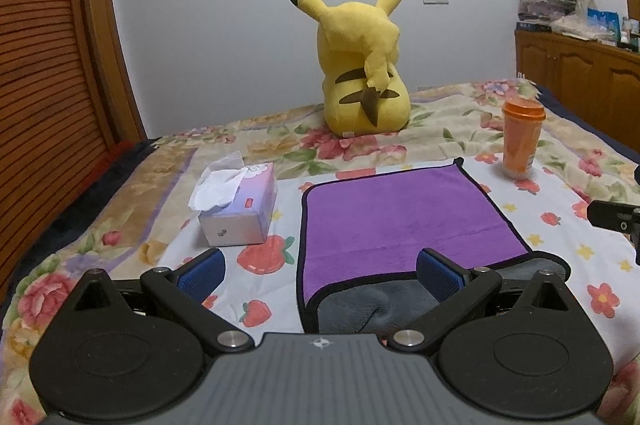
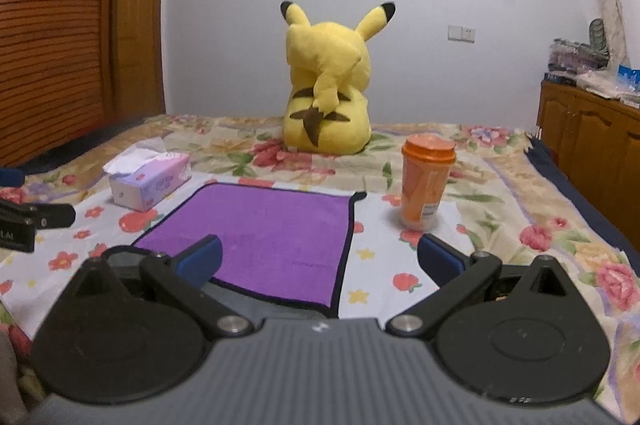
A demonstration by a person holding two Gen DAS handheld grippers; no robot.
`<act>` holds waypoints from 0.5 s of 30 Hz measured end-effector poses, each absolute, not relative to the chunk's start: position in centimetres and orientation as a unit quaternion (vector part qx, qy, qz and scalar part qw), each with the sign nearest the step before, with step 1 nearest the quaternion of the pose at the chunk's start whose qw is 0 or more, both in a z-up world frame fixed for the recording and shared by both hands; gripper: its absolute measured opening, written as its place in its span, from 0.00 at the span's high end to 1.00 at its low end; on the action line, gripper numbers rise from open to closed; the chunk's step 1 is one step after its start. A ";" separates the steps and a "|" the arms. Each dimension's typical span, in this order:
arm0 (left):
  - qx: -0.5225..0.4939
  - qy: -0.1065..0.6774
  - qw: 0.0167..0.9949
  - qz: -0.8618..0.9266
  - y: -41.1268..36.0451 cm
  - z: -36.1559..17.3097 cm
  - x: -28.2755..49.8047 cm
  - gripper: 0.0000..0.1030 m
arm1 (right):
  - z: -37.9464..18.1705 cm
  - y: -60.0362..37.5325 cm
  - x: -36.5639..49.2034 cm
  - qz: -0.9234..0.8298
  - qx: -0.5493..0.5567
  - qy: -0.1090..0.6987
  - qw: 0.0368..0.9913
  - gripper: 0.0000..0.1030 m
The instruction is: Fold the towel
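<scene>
Left wrist view, nearest item: left hand-held gripper [image 1: 320, 275], blue pads spread wide, grasping nothing, poised over the near left corner of the towel. Right wrist view: right hand-held gripper [image 2: 319, 263], likewise spread and empty, over the towel's near right corner.

Towel [image 1: 404, 221]: purple face, black trim, lying on the bed [image 1: 120, 217] atop a white strawberry-print cloth [image 2: 372, 289]; near edge turned back, grey underside showing.

Tissue box [image 1: 240, 213]: left of the towel, apart from it, a tissue protruding.

Orange cup [image 2: 426, 181]: lidded, upright, right of the towel's far corner.

Yellow plush toy [image 1: 362, 65]: seated farther back, facing the wall.

Wooden cabinet [image 2: 592, 141]: far right, cluttered top.
</scene>
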State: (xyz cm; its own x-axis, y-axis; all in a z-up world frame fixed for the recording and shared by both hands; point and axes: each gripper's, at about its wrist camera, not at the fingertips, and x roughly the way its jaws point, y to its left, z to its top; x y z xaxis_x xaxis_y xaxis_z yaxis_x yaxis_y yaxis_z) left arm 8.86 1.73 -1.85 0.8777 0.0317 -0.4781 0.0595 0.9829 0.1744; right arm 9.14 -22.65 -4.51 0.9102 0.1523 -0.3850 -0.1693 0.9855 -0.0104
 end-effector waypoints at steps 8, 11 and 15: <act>0.093 0.271 0.958 -0.011 2.7 -3.0 11.4 0.00 | -5.7 -22.4 11.5 0.106 -0.024 0.234 0.966 0.00; 0.092 0.282 0.955 -0.015 3.3 -3.4 12.5 0.00 | -6.1 -22.2 12.3 0.112 -0.030 0.249 0.961 0.00; 0.094 0.294 0.951 -0.022 3.8 -4.1 13.8 0.00 | -6.8 -21.9 13.1 0.121 -0.036 0.265 0.956 0.00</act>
